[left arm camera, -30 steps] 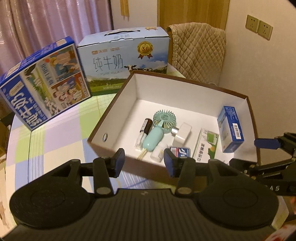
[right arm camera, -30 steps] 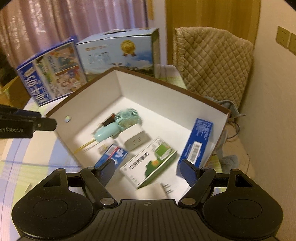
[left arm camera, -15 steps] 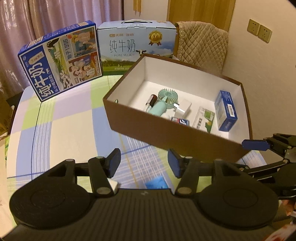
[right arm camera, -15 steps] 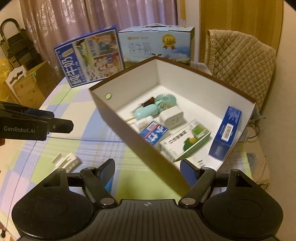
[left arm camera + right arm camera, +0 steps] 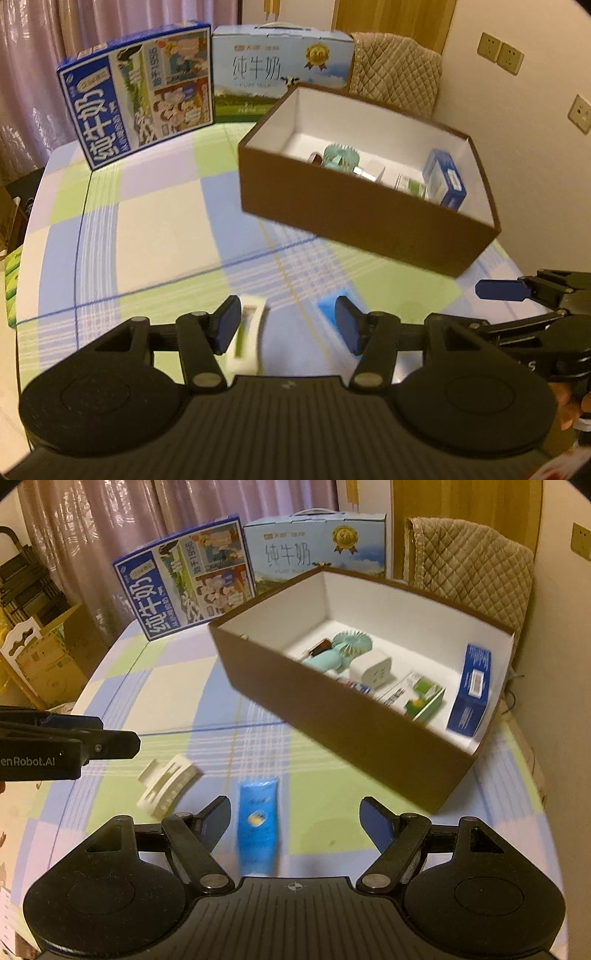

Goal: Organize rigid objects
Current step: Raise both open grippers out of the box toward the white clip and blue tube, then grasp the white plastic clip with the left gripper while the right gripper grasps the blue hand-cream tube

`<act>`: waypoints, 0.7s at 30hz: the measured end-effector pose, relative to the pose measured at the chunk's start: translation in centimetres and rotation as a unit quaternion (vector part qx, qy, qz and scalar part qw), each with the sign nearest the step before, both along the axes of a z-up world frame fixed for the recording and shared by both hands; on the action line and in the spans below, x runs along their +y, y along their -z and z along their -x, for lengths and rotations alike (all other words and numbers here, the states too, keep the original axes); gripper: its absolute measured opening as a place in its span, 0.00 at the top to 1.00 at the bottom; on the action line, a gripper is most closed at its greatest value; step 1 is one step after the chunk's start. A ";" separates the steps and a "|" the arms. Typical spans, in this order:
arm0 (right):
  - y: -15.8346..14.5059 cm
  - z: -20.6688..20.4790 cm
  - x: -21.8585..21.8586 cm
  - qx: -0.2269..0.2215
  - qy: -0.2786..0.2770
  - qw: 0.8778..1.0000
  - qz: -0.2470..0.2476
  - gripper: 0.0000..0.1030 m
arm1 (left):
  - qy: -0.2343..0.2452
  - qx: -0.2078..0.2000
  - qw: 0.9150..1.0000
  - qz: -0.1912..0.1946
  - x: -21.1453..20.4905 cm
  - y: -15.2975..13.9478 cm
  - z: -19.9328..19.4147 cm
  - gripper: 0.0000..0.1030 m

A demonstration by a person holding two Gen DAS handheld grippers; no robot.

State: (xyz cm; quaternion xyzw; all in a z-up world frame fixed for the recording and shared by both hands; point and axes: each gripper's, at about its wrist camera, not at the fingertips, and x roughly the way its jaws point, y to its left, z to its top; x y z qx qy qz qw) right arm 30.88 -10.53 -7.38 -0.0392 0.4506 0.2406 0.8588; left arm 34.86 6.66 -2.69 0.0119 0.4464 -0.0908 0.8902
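Observation:
A brown box with a white inside stands on the checked tablecloth. It holds a teal fan, a white plug, a green-and-white carton and a blue carton. In front of the box a white clip and a blue tube lie on the cloth. My left gripper hovers open above the clip, which lies close to its left finger. Over the tube my right gripper is open, and nothing is gripped in either.
Two milk cartons, one dark blue and one pale blue, stand at the table's far side. A quilted chair back rises behind the box. Cardboard boxes sit off the table's left edge.
Both grippers have drawn back from over the box to the near side of the table. The white clip and blue tube have come into view. The left jaws stand wider than a second ago.

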 end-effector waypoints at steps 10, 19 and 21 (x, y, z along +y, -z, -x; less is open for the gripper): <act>1.9 3.6 2.3 0.016 0.018 1.000 0.002 0.28 | 0.001 0.021 1.000 -0.002 3.8 2.2 2.9 0.50; 4.0 4.6 3.2 0.022 0.014 1.000 0.006 0.28 | -0.010 0.046 0.999 -0.001 5.2 4.2 3.7 0.50; 4.7 4.5 3.3 0.027 0.011 1.000 0.007 0.30 | -0.012 0.049 0.999 0.000 5.2 4.7 3.5 0.50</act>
